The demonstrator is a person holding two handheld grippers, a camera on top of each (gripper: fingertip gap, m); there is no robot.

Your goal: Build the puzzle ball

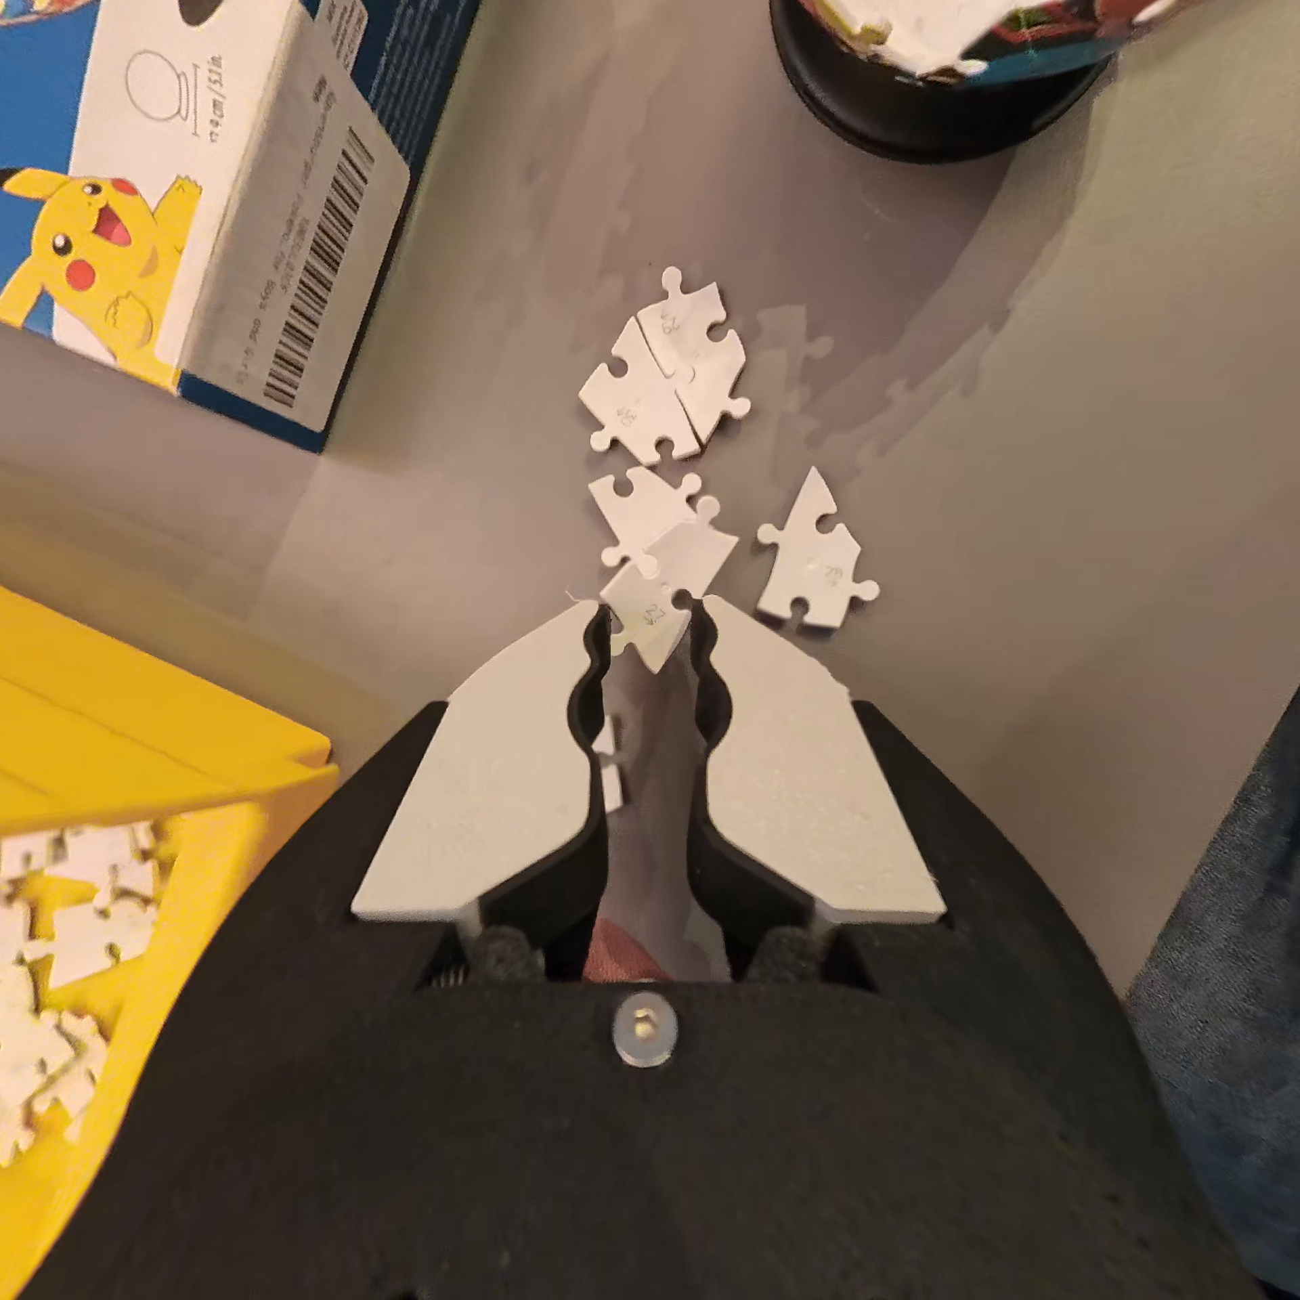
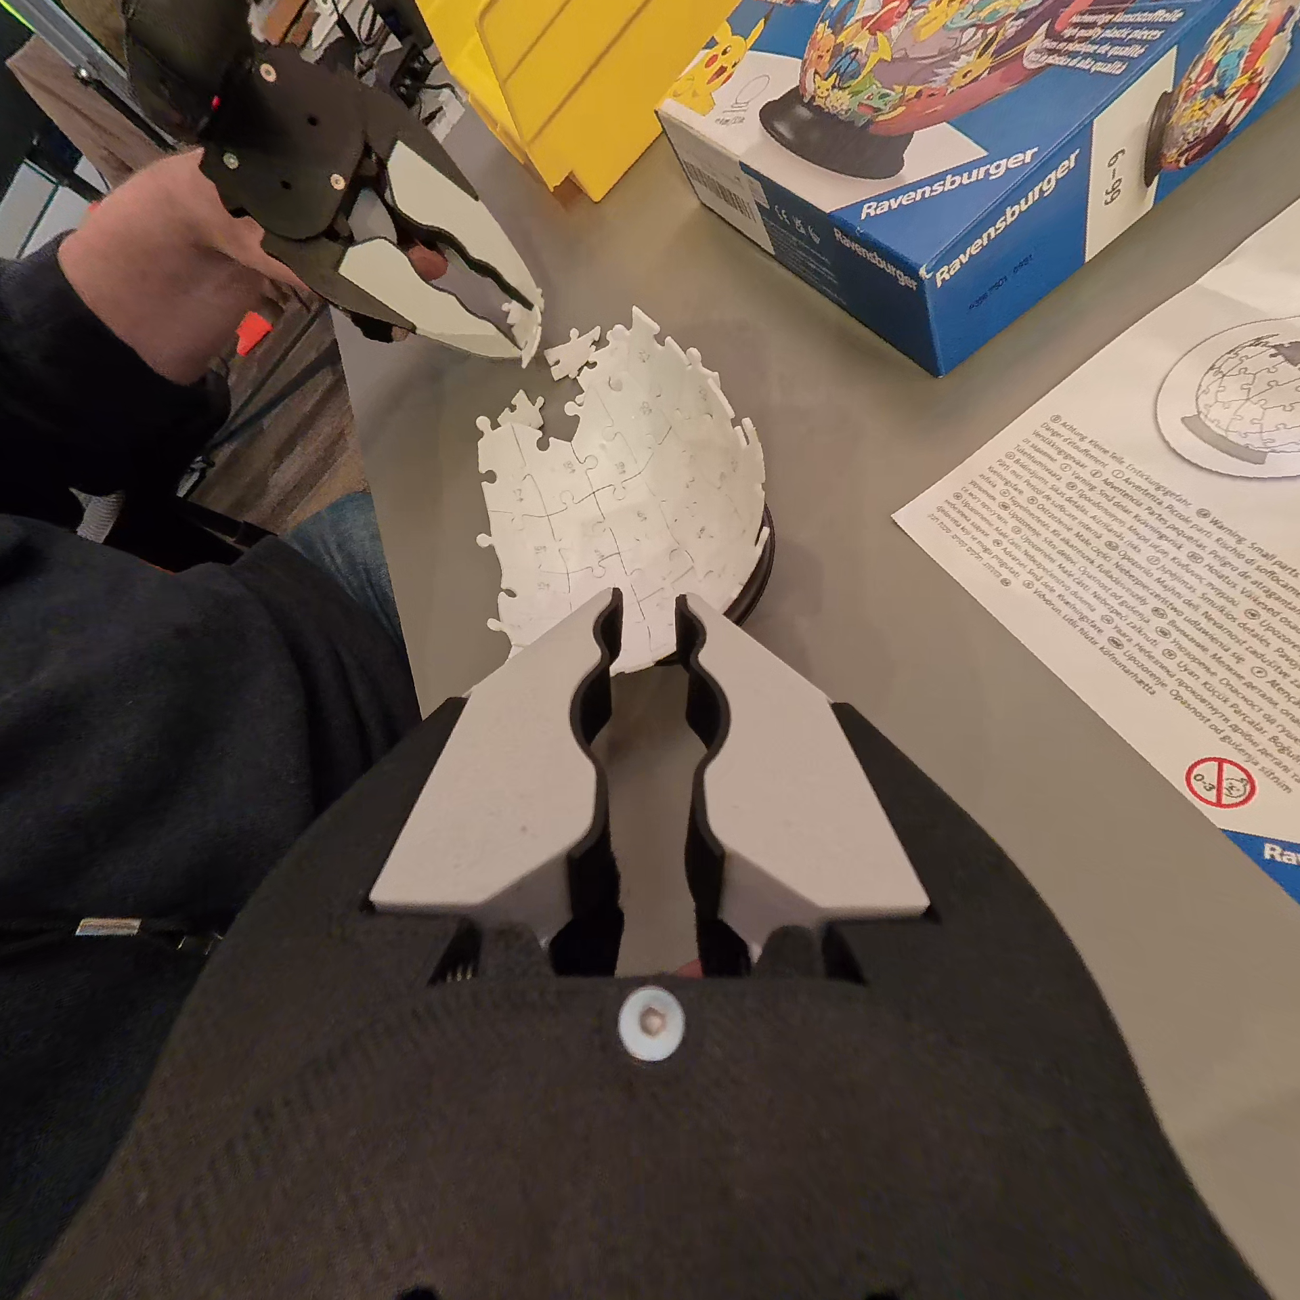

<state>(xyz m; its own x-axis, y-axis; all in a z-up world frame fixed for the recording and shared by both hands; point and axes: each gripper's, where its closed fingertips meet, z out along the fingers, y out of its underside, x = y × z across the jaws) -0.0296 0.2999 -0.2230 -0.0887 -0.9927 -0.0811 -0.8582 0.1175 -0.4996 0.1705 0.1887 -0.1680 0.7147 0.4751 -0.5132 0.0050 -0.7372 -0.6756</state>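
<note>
The half-built white puzzle ball [image 2: 619, 492] sits as an open shell on a black stand [image 2: 763, 563]. My right gripper [image 2: 647, 606] is at its near rim, jaws narrow, with the shell's edge between the fingertips. My left gripper [image 1: 651, 612] is shut on one white puzzle piece [image 1: 654, 626] just above the table; it also shows in the right wrist view [image 2: 527, 330], beyond the ball's far left rim. Loose white pieces lie ahead of it: a joined pair [image 1: 665, 373], a single piece [image 1: 636, 513] and another single piece [image 1: 816, 556]. The ball's stand [image 1: 935, 105] is at the top right.
The blue puzzle box [image 2: 985, 197] lies at the back right; it also shows in the left wrist view [image 1: 211, 211]. A yellow bin [image 1: 141, 774] holds several more pieces. A printed instruction sheet [image 2: 1125, 563] lies on the right. A person's dark sleeve [image 2: 176, 703] is along the table's left edge. Left tips to right tips: about 25 cm.
</note>
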